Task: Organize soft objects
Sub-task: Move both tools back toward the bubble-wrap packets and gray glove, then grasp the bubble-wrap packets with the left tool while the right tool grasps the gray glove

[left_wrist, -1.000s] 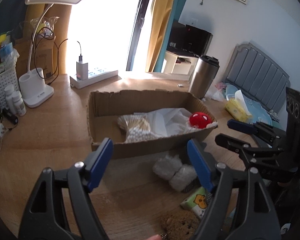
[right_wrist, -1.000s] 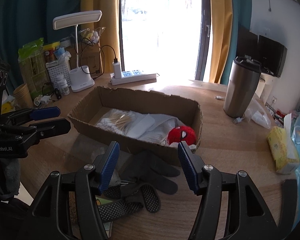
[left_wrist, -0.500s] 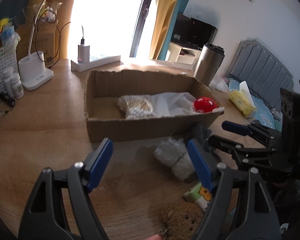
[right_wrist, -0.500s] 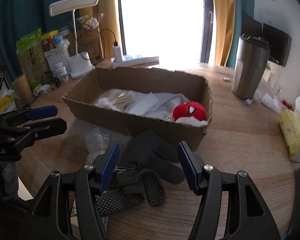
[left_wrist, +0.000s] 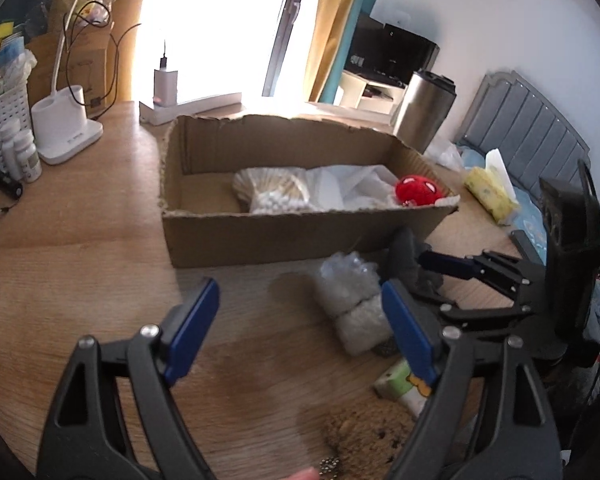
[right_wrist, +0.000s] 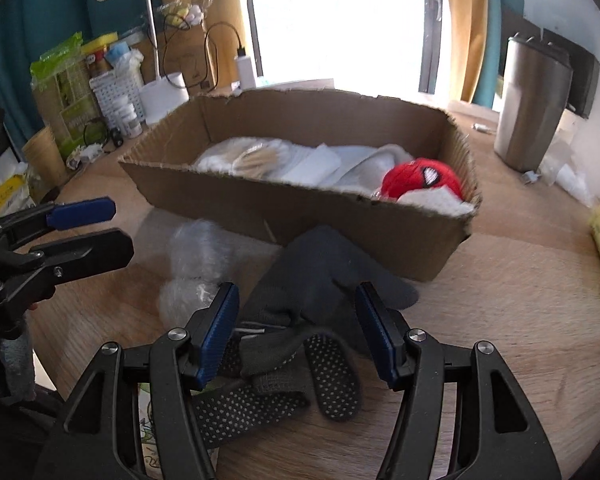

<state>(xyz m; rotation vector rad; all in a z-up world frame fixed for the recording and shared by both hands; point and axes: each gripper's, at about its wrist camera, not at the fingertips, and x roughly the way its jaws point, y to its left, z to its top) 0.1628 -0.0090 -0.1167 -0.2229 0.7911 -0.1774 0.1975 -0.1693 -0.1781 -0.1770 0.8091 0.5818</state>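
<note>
- Our left gripper [left_wrist: 300, 328] points down at the wooden table [left_wrist: 80, 264], and its jaws are opening with nothing between them — only bare tabletop shows in the gap.
- Just beyond its right-hand pad lies a clear bag of white cotton balls [left_wrist: 352, 300], in front of the cardboard box [left_wrist: 260, 236] and apart from the pad.
- Our right gripper [right_wrist: 296, 332] hangs over a pile of dark grey gloves [right_wrist: 320, 276] with its jaws apart; the gloves show through the gap, but the pads do not press on them.
- A glove with a dotted grip palm [right_wrist: 332, 376] lies nearest that camera, partly under the left pad.
- The gloves lie on the table against the box's near wall, with the cotton bag just to their left in the right wrist view.
- Inside the box we see a bag of cotton swabs [left_wrist: 272, 192], white plastic wrapping [left_wrist: 348, 184] and a red plush ball [right_wrist: 420, 180] in the right-hand corner.
- Near the bottom of the left wrist view sit a brown sponge [left_wrist: 364, 436] and a small green-and-white packet [left_wrist: 400, 384] — both outside the box.
- A steel tumbler [right_wrist: 532, 104] stands behind the box, well apart from it.
</note>
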